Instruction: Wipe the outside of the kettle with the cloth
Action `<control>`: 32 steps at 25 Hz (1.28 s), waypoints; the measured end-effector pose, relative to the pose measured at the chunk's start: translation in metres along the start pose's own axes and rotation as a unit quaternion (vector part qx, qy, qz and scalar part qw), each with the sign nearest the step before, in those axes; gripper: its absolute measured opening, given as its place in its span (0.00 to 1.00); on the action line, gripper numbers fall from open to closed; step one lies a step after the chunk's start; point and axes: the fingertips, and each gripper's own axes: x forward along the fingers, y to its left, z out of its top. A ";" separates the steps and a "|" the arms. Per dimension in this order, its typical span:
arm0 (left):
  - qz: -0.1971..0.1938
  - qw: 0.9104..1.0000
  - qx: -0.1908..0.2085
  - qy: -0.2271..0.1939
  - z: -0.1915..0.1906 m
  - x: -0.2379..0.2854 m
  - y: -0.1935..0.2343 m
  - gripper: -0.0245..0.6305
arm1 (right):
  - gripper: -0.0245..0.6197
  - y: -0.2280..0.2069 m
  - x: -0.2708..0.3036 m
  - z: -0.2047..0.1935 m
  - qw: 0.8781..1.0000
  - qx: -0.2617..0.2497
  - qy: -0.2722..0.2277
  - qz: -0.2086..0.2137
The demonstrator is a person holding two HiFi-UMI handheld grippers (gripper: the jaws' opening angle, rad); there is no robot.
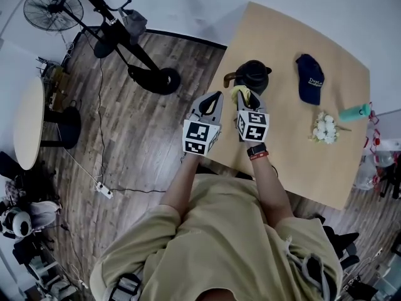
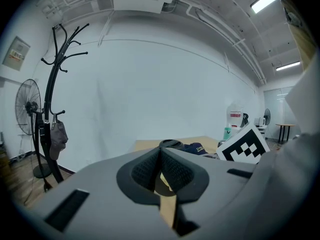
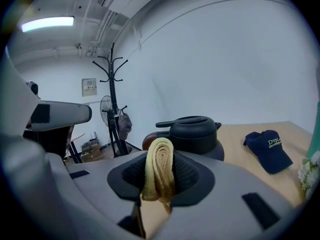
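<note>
Nearest to us, the person's forearms reach forward with both tools level over the near edge of the surface point(image 1: 294, 158). The right tongs point(image 1: 242, 99) are clamped on the cloth point(image 3: 159, 171), a yellow fold rolled up between the pads and poking out in front. The left tongs point(image 2: 160, 151) are pressed together on nothing, off to the side of the action.

And there's the kettle point(image 1: 254, 75), black, lid on, standing near the surface's far left edge with its handle out to the left. It sits just beyond the cloth, and I'd say no wipe has begun, though contact can't be judged from here.

How to do this well? By my reading, push the cloth's bulging front flat onto the kettle wall, not the hard jaw tips, and sweep round the belly in overlapping passes. The grip is narrow, so light pressure or the fold may slip out. That idle left tool could steady the handle, because a kettle this close to the edge might skate or turn under the rubbing.

Writing: the dark cap point(image 1: 309, 78) to the kettle's right carries white lettering that seems to start "Dvp", with the rest too small. The cubes show only black-and-white marker squares.
</note>
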 end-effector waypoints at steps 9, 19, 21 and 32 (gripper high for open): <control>-0.002 1.000 0.001 0.000 -0.002 -0.010 0.027 0.07 | 0.23 0.021 0.032 -0.004 0.998 -0.061 0.018 -0.016; -0.014 1.000 0.005 0.010 -0.009 -0.013 0.031 0.07 | 0.23 0.021 0.040 -0.017 0.996 -0.069 0.044 -0.038; -0.015 1.000 0.006 0.011 -0.009 -0.012 0.031 0.07 | 0.23 0.019 0.039 -0.019 0.996 -0.069 0.048 -0.043; -0.023 1.000 0.004 0.011 -0.008 -0.007 0.013 0.07 | 0.23 0.005 0.024 -0.027 0.996 -0.054 0.056 -0.045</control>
